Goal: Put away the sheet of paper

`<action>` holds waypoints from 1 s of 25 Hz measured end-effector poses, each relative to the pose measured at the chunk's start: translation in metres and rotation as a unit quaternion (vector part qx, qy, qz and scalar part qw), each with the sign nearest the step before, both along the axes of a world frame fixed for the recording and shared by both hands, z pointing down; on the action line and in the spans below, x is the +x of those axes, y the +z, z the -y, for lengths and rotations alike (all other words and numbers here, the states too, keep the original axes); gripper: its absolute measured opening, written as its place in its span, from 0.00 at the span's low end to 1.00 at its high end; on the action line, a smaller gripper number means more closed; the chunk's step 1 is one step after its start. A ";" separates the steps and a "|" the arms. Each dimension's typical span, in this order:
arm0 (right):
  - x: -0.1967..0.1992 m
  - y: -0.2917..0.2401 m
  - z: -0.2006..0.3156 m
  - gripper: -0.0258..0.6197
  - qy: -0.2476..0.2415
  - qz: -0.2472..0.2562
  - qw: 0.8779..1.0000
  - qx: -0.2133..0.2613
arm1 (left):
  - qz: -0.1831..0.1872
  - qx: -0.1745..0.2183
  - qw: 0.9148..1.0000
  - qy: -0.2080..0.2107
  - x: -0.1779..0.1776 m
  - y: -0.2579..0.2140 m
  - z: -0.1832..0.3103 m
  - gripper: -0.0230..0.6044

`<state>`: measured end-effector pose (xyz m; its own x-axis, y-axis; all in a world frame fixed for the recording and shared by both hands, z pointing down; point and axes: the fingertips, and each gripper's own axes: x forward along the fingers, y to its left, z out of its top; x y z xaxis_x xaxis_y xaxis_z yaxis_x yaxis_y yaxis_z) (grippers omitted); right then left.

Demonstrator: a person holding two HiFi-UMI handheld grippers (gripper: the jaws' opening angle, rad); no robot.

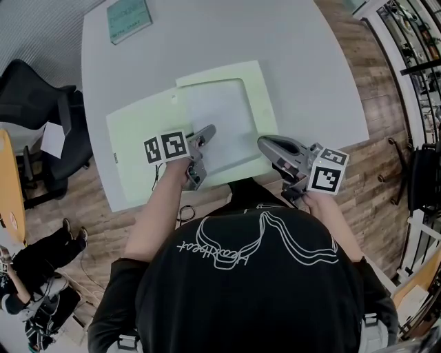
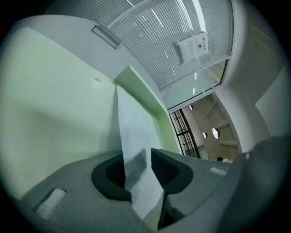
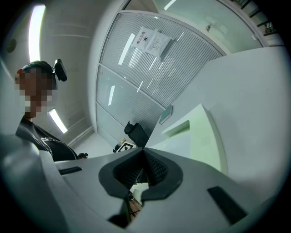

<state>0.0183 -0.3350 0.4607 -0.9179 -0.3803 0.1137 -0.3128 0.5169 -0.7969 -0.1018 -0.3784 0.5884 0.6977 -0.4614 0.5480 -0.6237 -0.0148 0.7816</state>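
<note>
A white sheet of paper point(image 1: 217, 117) lies on an open light-green folder point(image 1: 138, 134) on the white table point(image 1: 207, 41). My left gripper point(image 1: 209, 131) is at the sheet's near edge. In the left gripper view the sheet point(image 2: 132, 129) stands on edge between the jaws of the left gripper point(image 2: 136, 161). They are apart and the pads do not press on it; the green folder point(image 2: 50, 100) lies behind. My right gripper point(image 1: 262, 143) hovers at the folder's near right corner, off the paper. It is shut and empty in the right gripper view point(image 3: 144, 157).
A teal booklet point(image 1: 129, 18) lies at the table's far left corner. The table's near edge runs just under both grippers, with wooden floor below. A black office chair point(image 1: 41, 103) stands left of the table. A person sits at the left in the right gripper view.
</note>
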 end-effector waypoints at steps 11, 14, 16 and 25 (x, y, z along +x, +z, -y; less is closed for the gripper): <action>-0.009 -0.007 -0.015 0.05 -0.017 0.011 1.000 -0.001 | 0.091 0.032 0.995 0.001 -0.011 -0.013 -0.001 0.49; -0.011 -0.011 -0.019 0.05 -0.019 0.012 1.000 0.003 | 0.127 0.050 0.991 -0.007 -0.022 -0.019 -0.001 0.50; -0.012 -0.013 -0.023 0.05 -0.020 0.012 1.000 0.007 | 0.139 0.061 0.988 -0.012 -0.029 -0.023 -0.003 0.50; -0.017 -0.040 -0.055 0.05 -0.034 0.003 0.998 0.053 | 0.076 0.149 0.986 -0.024 -0.053 -0.094 -0.039 0.50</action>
